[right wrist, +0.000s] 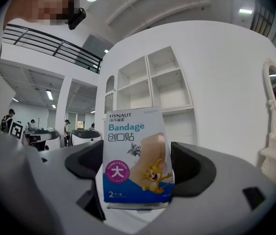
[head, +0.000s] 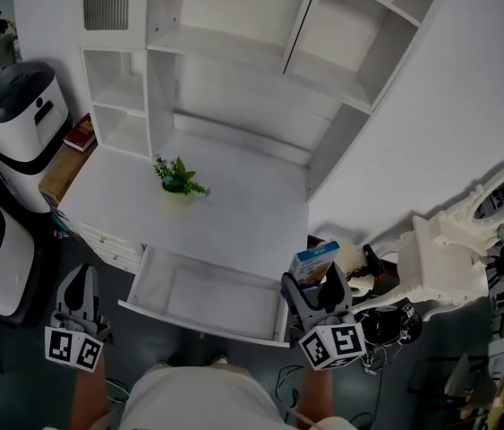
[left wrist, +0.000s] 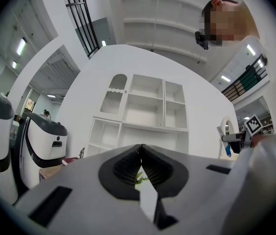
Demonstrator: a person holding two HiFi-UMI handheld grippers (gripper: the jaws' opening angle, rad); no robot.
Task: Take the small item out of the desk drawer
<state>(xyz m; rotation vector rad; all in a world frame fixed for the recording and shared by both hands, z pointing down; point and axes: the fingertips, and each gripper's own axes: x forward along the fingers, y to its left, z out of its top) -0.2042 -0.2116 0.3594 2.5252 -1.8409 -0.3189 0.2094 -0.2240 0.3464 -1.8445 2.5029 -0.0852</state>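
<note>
In the head view, the left gripper (head: 78, 287) hangs left of the open, bare drawer (head: 211, 298) of the white desk (head: 234, 204), where a small potted plant (head: 178, 177) stands, and the right gripper (head: 316, 287) holds the bandage box (head: 312, 262) upright just off the drawer's right corner. The left gripper view shows its jaws pressed together on nothing. In the right gripper view, wide-set jaws clamp the box by its sides.

A plant (head: 178, 179) sits on the desk (head: 243, 215), shelves (head: 225, 47) behind, the open drawer (head: 207, 298) in front, a bandage box (head: 312, 263) at its right.
</note>
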